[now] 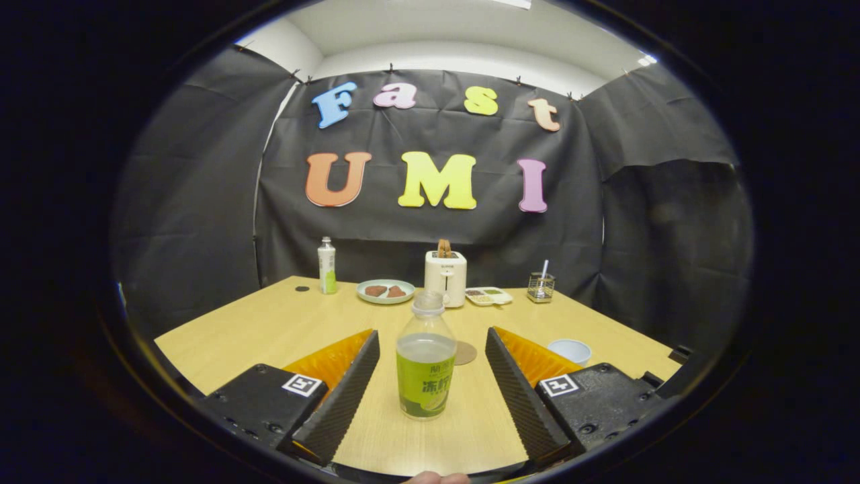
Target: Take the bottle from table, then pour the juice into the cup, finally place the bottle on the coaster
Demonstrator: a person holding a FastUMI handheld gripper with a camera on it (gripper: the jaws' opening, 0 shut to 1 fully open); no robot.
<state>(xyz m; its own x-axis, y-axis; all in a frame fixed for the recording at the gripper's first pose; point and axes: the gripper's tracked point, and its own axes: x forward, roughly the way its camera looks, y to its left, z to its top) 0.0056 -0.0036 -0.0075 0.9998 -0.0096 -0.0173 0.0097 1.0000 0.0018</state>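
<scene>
So we've got the juice bottle (pixel 425 359) standing upright on the wooden table (pixel 269 323), right between our two fingers, with clear space on both sides. The gripper (pixel 430 376) is spread wide, neither finger touching the bottle. It's a clear plastic one with a green label, no cap on that we can make out, and pale liquid up to roughly the shoulder.

Just behind the bottle, peeking out on its right, is a round brown coaster (pixel 465 353). Further right, past the right finger, sits a small white cup (pixel 570 350); can't tell if anything's in it.

Along the far edge: a second, capped bottle (pixel 326 266), a plate (pixel 385 292) with a couple of brown pieces on it, a white toaster (pixel 445 277) with toast sticking out, a divided tray (pixel 488 296) of food, and a wire holder (pixel 541 287) with something white poking up.
</scene>
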